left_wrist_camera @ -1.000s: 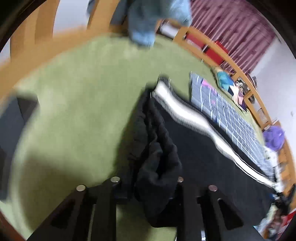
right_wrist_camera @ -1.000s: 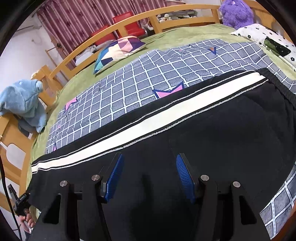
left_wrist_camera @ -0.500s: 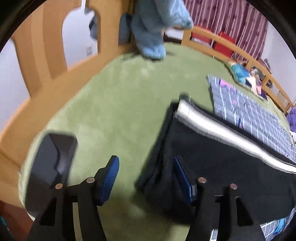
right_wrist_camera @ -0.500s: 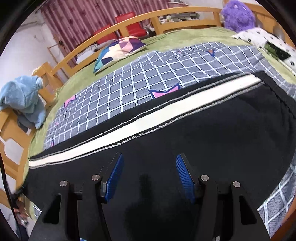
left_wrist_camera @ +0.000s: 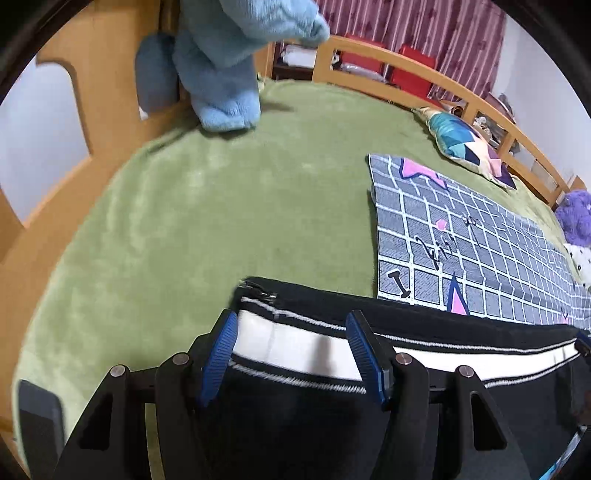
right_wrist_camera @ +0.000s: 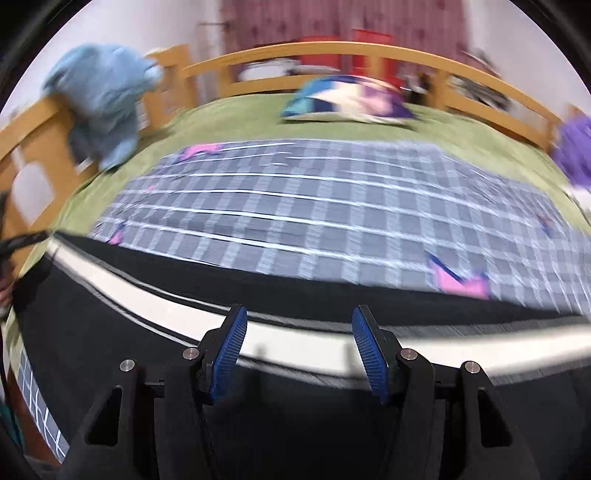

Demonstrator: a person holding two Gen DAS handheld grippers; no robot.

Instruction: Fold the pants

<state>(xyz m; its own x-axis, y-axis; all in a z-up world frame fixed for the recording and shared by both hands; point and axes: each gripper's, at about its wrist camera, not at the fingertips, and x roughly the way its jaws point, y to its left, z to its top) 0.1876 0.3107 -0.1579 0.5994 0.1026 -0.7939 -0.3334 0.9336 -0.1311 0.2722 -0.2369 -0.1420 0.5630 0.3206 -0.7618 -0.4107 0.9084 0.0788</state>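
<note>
Bed with green blanket (left_wrist_camera: 207, 206), wooden rail (left_wrist_camera: 417, 70) running round it, maroon curtains (left_wrist_camera: 413, 22) hanging behind.

One pair of black pants (left_wrist_camera: 295, 424) with a white side stripe, lying flat on the near edge of the blanket, partly overlapping one grey checked sheet (left_wrist_camera: 461, 254).

One patterned pillow (left_wrist_camera: 465, 147) beyond the sheet.

One blue plush (left_wrist_camera: 225, 62) and one purple plush (left_wrist_camera: 576, 214) sitting at opposite ends of the blanket.

Left gripper (left_wrist_camera: 291, 350) and right gripper (right_wrist_camera: 297, 350) are both hovering above the pants, jaws spread, holding nothing.
</note>
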